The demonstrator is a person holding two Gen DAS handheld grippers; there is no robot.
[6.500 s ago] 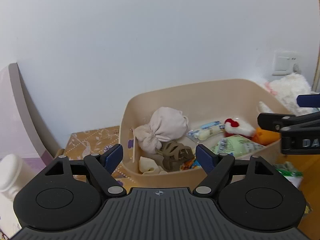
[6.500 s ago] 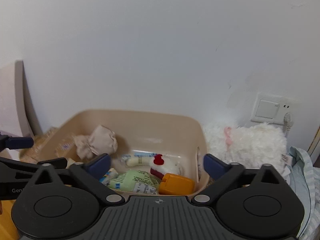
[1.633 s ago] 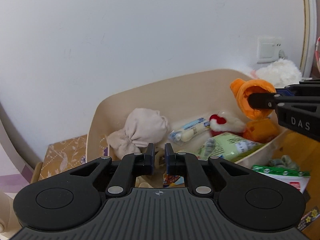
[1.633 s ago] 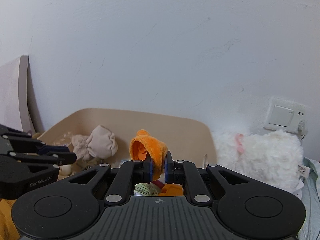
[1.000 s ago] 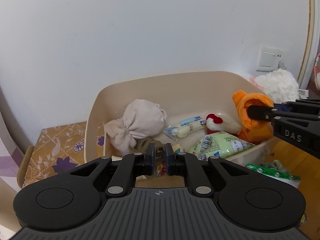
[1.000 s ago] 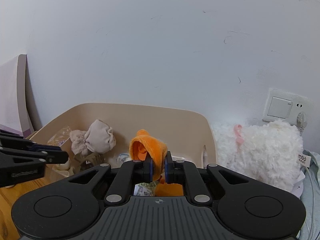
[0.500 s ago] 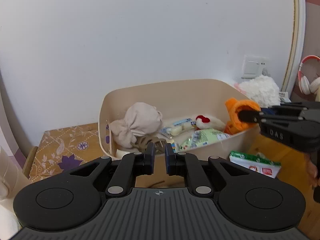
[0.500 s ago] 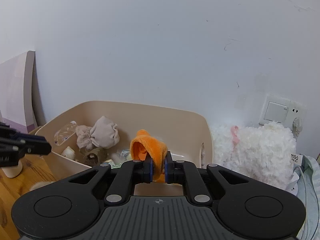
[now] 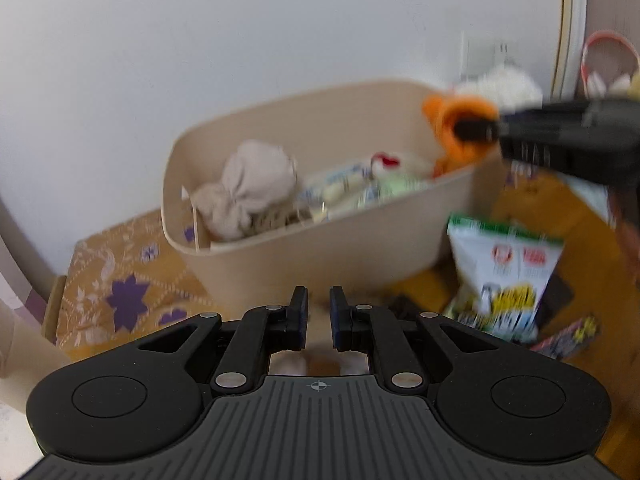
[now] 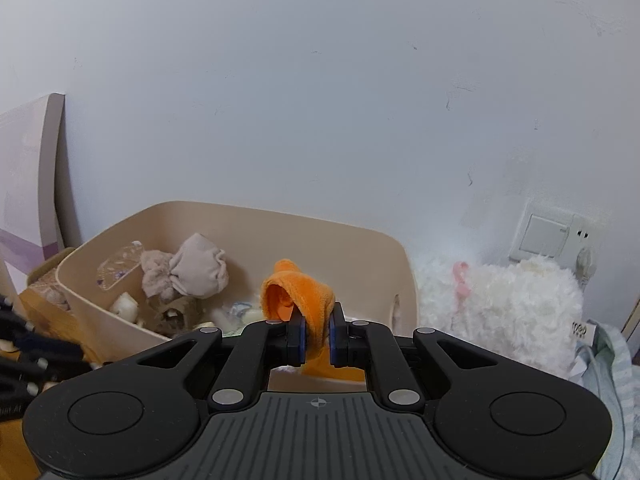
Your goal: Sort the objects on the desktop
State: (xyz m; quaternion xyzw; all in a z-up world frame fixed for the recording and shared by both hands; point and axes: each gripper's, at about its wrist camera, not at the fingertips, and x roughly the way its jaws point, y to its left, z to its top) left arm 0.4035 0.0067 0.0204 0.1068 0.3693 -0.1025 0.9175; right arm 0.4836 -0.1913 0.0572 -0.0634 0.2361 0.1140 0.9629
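Note:
A beige plastic bin (image 9: 320, 240) (image 10: 100, 304) stands against the white wall, holding a grey-pink cloth bundle (image 9: 252, 188) (image 10: 196, 268), wrapped snacks and a red-and-white toy (image 9: 384, 160). My right gripper (image 10: 318, 320) is shut on an orange plush cloth (image 10: 300, 292) (image 9: 456, 120), held above the bin's right end. My left gripper (image 9: 318, 308) is shut with nothing between its fingers, low in front of the bin's near wall. A green-and-white snack bag (image 9: 508, 276) lies on the wooden desk right of the bin.
A white fluffy plush (image 10: 500, 312) sits right of the bin under a wall socket (image 10: 556, 236). A floral-patterned box (image 9: 120, 280) lies left of the bin. A small colourful packet (image 9: 568, 336) rests near the snack bag. A striped cloth (image 10: 616, 392) is at far right.
My left gripper has drawn back and dipped, so the bin's outer wall and the snack bag now show. The right gripper keeps the orange cloth nearly still over the bin.

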